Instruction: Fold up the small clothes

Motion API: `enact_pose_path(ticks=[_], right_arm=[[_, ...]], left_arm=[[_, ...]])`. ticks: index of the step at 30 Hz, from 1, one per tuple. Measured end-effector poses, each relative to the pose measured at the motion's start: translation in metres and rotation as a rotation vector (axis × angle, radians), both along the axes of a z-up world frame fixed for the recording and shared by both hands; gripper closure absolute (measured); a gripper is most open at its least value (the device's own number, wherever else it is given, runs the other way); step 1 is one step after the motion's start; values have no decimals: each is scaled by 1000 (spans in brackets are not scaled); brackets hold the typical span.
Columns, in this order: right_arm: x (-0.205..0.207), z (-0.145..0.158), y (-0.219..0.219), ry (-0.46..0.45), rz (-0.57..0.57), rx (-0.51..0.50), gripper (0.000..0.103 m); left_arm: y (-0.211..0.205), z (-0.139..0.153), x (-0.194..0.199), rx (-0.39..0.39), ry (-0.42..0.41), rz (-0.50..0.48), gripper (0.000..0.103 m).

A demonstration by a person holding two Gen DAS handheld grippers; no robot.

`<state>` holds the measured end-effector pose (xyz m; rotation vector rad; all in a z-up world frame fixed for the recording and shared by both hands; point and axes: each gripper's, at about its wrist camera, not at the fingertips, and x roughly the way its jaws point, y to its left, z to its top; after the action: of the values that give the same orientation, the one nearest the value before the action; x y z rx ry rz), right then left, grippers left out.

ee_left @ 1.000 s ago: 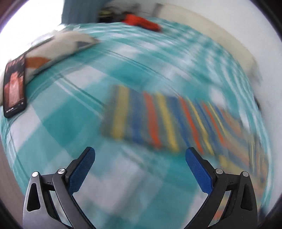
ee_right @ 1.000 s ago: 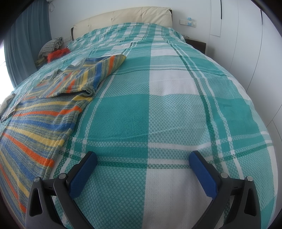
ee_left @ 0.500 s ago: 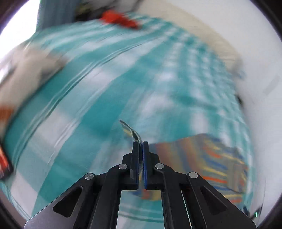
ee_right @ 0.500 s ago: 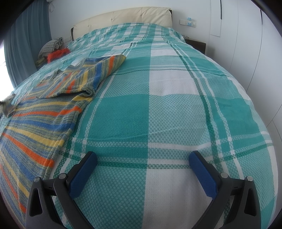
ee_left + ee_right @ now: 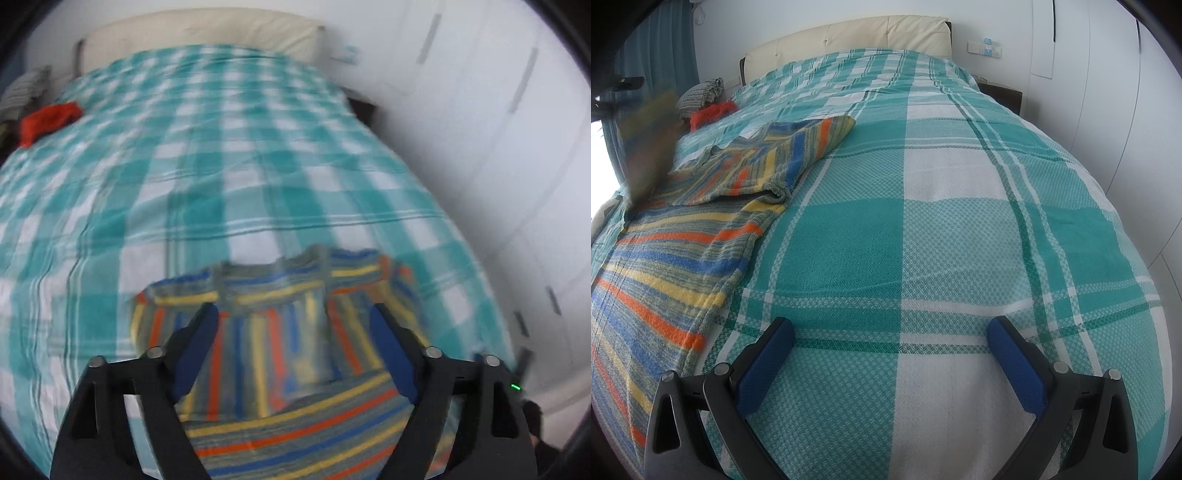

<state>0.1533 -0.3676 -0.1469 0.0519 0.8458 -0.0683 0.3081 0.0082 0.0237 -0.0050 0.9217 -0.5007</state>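
A striped knit sweater (image 5: 288, 354), with orange, yellow, blue and grey bands, lies on the teal-and-white checked bedspread (image 5: 229, 177). In the left wrist view my left gripper (image 5: 293, 317) is open just above it, with both sleeves folded in over the body. The view is blurred by motion. In the right wrist view the sweater (image 5: 683, 251) lies at the left, with a blurred piece of its fabric falling at the far left. My right gripper (image 5: 892, 330) is open and empty, low over bare bedspread (image 5: 960, 229) to the right of the sweater.
An orange-red garment (image 5: 713, 112) and a grey patterned bundle (image 5: 701, 92) lie at the bed's far left near the cream headboard (image 5: 849, 37). White wardrobe doors (image 5: 1108, 110) and a dark nightstand (image 5: 1001, 94) stand along the right side.
My left gripper shut on the sweater's left sleeve, swung it over the body and has now opened, letting it go. My right gripper has not moved.
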Motion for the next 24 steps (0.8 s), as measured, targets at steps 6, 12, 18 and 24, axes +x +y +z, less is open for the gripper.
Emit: enact_pose_path(ticks=[6,12,18,24], right_arm=[[0,0,0,-3,2,8,0],[-1,0,0,-3,1,12,0],[-1,0,0,-2,0,6,0],[0,0,1,1,-2,-5,0]], left_arm=[[67,-36,-22,-38,97,187,17],[155,-86,-86,93,129,311,14],[204,-139,-129,95,169,438,14],[205,-176,-152,190,8,510,2]])
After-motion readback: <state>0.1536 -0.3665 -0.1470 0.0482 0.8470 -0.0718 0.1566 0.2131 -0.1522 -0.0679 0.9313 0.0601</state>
